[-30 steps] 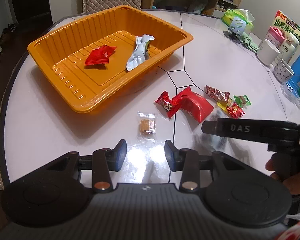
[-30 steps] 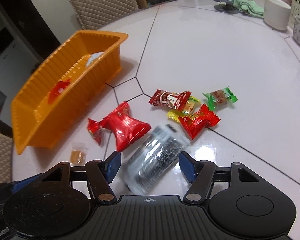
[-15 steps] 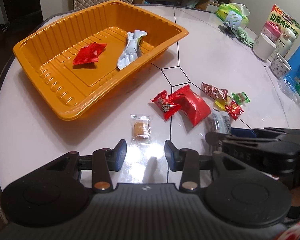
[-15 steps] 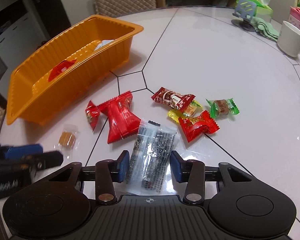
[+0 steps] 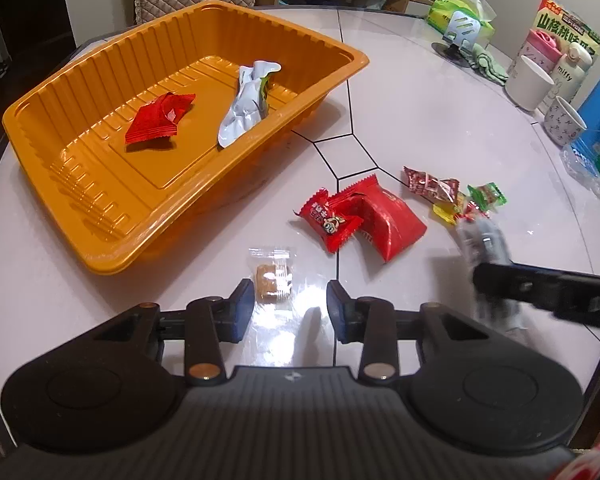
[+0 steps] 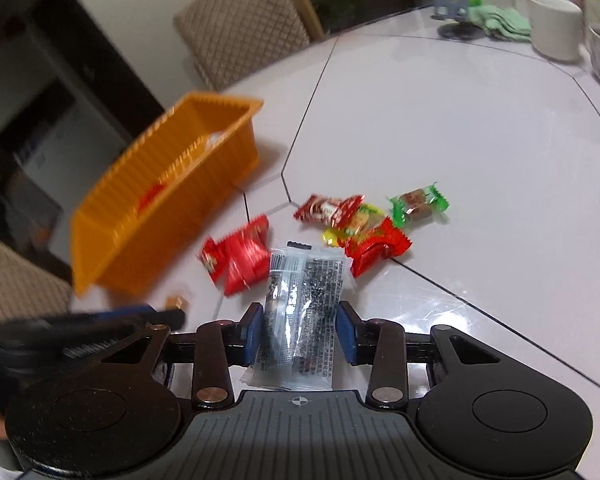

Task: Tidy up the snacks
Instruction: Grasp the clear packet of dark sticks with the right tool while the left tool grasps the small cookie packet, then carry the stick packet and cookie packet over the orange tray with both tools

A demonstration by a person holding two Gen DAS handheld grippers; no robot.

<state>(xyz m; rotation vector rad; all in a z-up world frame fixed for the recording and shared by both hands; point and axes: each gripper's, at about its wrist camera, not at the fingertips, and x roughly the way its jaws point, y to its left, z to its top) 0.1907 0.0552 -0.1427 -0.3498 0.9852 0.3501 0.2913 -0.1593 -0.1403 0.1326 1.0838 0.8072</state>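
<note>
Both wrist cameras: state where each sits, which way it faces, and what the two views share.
Left wrist: rides the left gripper, looking along open, empty fingers over the table at the orange tray; the right gripper's finger intrudes at the right.
Right wrist: rides the right gripper, facing across the table, fingers closed on a clear black-printed packet.
Shared: tray, large red snack packet, green candy.

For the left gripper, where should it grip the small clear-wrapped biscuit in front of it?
Grip the clear-wrapped biscuit across the square biscuit itself, coming straight down. It lies flat on the table, so the thin film edges offer little. The left gripper is open, just short of it.
</note>
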